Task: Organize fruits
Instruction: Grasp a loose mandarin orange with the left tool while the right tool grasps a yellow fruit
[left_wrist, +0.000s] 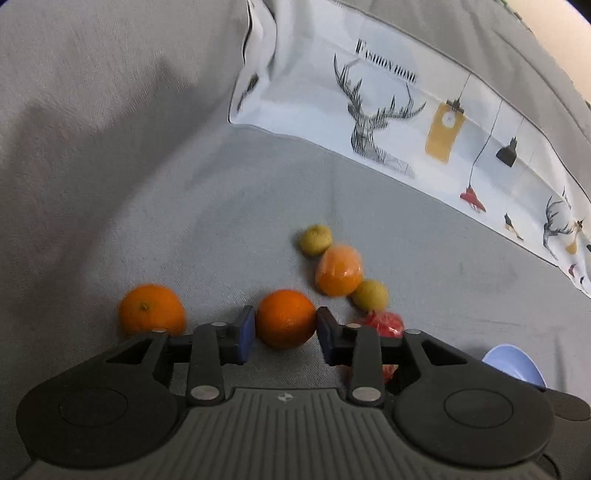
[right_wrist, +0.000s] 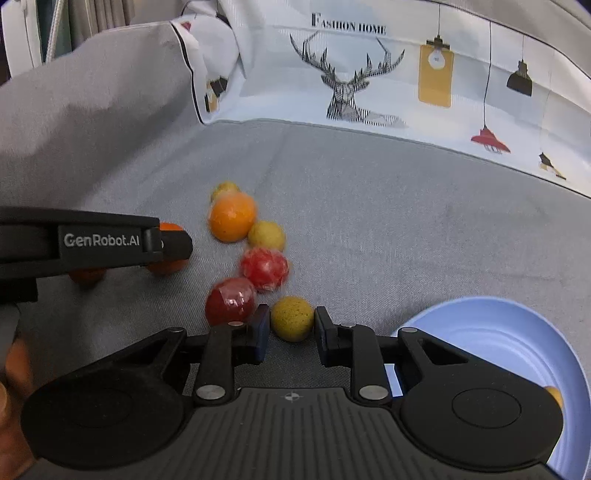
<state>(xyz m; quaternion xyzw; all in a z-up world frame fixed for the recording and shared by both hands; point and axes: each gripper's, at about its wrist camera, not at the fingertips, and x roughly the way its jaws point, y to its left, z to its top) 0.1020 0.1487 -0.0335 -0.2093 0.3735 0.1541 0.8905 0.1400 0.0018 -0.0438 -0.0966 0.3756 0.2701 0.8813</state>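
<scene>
Fruits lie in a loose line on a grey sofa seat. In the left wrist view my left gripper is open with an orange between its blue pads, fingers close to its sides. A second orange lies to its left. In the right wrist view my right gripper is open around a yellow-green fruit. Beside it lie a dark red wrapped fruit, a red wrapped fruit, another yellow-green fruit and a wrapped orange. The left gripper shows at the left.
A light blue bowl sits on the seat at the right with a yellow fruit inside; its rim shows in the left wrist view. A white printed cushion leans against the sofa back. The grey armrest rises on the left.
</scene>
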